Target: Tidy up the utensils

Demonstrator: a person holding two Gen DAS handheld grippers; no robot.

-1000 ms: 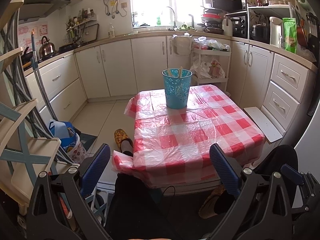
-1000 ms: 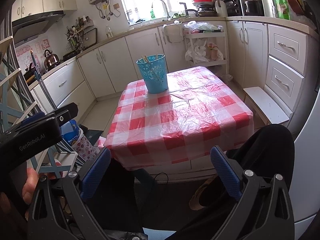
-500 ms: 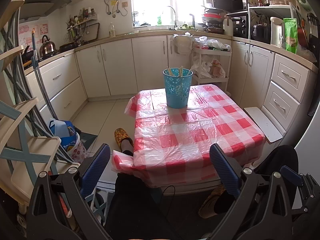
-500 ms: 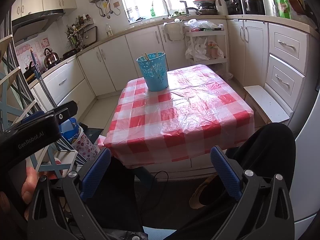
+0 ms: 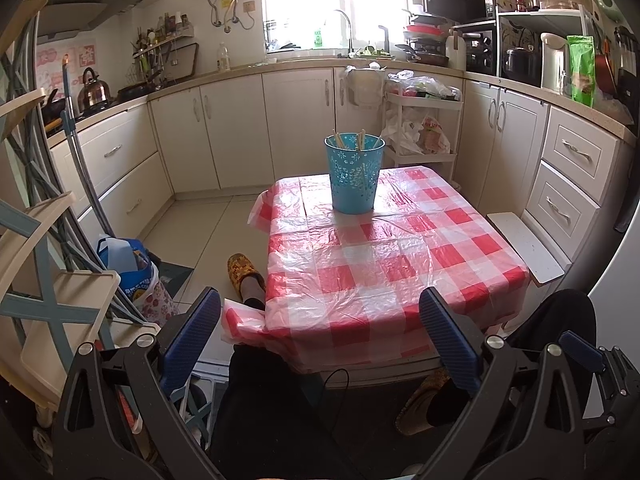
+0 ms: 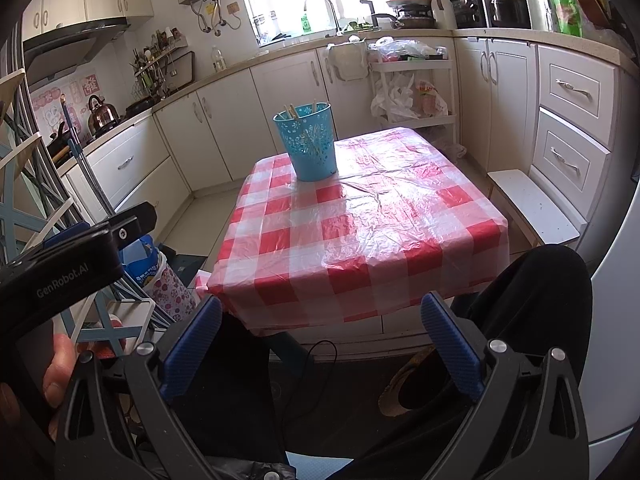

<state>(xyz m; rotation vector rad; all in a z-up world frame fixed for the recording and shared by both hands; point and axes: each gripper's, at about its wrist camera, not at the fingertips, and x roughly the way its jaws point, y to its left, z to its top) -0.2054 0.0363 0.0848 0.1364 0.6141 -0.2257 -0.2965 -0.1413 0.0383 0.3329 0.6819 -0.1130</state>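
Blue bin stands at the far end of the worktop, upright, on the red-and-white checked plastic cover; wooden sticks (chopsticks, likely) poke above its rim, leaning against the inside wall. Count uncertain, several visible. No loose utensils seen anywhere on the cover in either view. Left tool: jaws wide, nothing between them, held low at the near edge of the worktop, well apart from the bin. Right tool: jaws wide as well, empty, likewise low and short of the near edge; the left tool's body and a hand on it show at the left of the right wrist view. Change against the frames of the last second: very little. Both views have crept slightly, the bin sitting marginally differently in frame, but jaw spread is unchanged and nothing on the worktop has shifted. Reading: both tools are pulled back and idle over the person's lap, no grasp in progress. Since all visible utensils sit inside the bin and the cover is bare, my judgement is that the sorting is done or nearly so, and this is a rest or end posture. Cannot rule out items outside the field of view.
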